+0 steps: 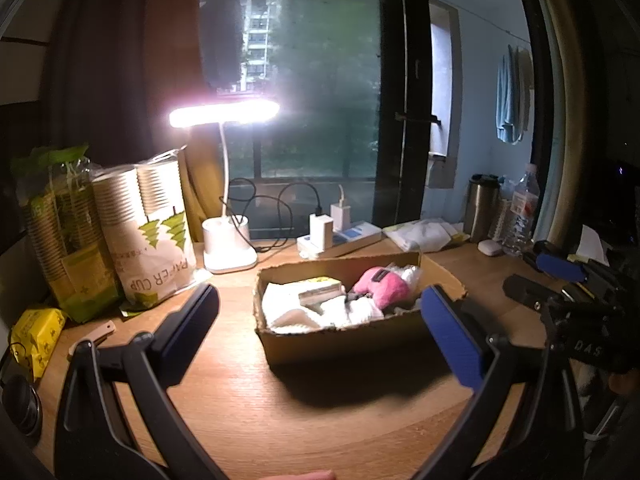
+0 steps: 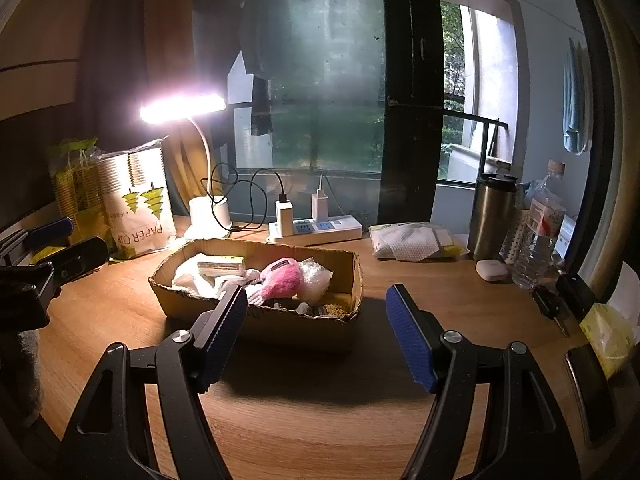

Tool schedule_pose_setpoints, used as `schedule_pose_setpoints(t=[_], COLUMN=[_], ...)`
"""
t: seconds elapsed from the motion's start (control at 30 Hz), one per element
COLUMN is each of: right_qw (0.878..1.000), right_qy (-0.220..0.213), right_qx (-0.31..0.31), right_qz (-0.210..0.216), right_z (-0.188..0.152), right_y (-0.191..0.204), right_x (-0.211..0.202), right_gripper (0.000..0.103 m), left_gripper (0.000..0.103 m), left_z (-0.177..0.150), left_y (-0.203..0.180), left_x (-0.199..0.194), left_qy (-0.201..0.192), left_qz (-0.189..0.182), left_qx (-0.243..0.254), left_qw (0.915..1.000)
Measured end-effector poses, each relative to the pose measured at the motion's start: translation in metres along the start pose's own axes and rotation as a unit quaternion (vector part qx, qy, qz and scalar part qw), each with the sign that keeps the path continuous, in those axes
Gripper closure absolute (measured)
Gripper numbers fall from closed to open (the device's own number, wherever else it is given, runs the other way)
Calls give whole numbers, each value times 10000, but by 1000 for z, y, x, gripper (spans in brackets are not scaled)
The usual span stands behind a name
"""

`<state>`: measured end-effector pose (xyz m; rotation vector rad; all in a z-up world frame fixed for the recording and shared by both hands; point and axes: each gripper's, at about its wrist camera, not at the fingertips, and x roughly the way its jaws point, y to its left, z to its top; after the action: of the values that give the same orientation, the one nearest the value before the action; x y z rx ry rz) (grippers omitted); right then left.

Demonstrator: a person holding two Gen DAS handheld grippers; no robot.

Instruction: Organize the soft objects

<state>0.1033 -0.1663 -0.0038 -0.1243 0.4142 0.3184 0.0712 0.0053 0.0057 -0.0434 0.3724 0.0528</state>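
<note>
Soft objects, a pink plush toy [image 2: 282, 280] and white cloths [image 2: 192, 274], lie inside the cardboard box [image 2: 260, 320] at the middle of the desk [image 2: 320, 420]. Left tool [image 1: 320, 312] and right tool [image 2: 316, 320] both hover spread and empty on its near side.

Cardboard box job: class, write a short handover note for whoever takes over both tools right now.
Left tool: open, empty, hanging in front of the cardboard box.
Right tool: open, empty, also in front of the box.
In the box: pink plush toy, white cloths, bubble wrap, a small carton.
Outside the box: folded white cloth by the window.
Left: possibly box that cloth; check.
</note>
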Motion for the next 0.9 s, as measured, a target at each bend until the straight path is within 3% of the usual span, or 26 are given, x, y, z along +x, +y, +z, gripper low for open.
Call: schedule_pose_setpoints(t=[0.9], right_qw=[10000], right_qy=[17], right_qx=[4], right_qz=[14], right_z=[-3], right_y=[-1], right_x=[-1], right_gripper=[28], left_gripper=[1], left_z=[-1], left_y=[-3], left_x=[-4], left_qy=[-25], left_qz=[-49], left_qx=[24], left_qw=[10000])
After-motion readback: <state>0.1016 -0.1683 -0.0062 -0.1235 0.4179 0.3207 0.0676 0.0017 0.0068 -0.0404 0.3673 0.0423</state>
